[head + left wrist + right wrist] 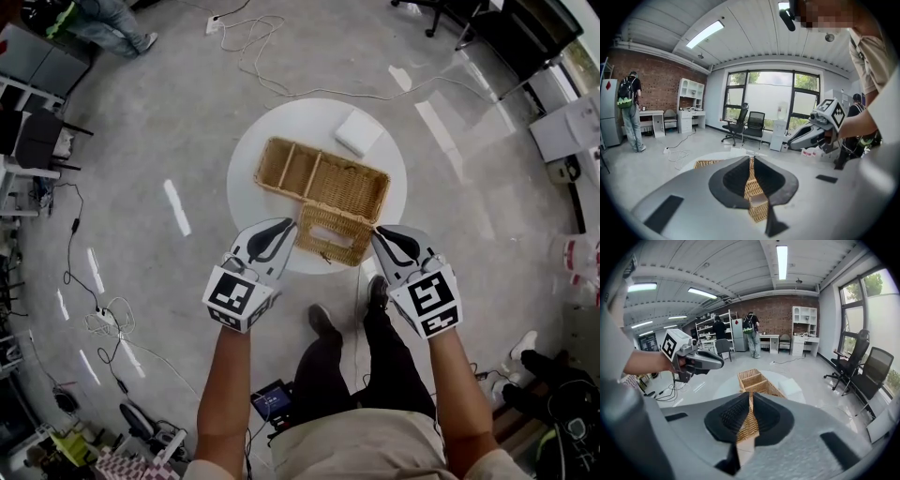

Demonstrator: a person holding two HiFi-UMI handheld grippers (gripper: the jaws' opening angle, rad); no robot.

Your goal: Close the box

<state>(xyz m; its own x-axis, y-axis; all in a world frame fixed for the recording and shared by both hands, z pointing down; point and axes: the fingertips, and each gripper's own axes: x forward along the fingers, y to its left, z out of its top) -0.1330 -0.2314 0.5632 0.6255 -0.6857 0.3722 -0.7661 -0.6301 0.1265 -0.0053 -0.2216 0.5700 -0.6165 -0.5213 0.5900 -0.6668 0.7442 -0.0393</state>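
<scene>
A long wicker box (319, 178) with inner dividers lies open on the round white table (251, 192). Its wicker lid (333, 234) hangs at the table's near edge, tilted up between both grippers. My left gripper (290, 231) holds the lid's left end; in the left gripper view the jaws (751, 161) are shut on the wicker lid (757, 210). My right gripper (378, 235) holds the lid's right end; in the right gripper view its jaws (751, 399) pinch the wicker lid (749, 428), with the box (754, 379) beyond.
A white folded pad (359, 132) lies on the table's far side beside the box. Cables (272, 56) trail over the grey floor. Office chairs (745, 125) stand by the windows. A person (111, 23) stands at the far left by desks.
</scene>
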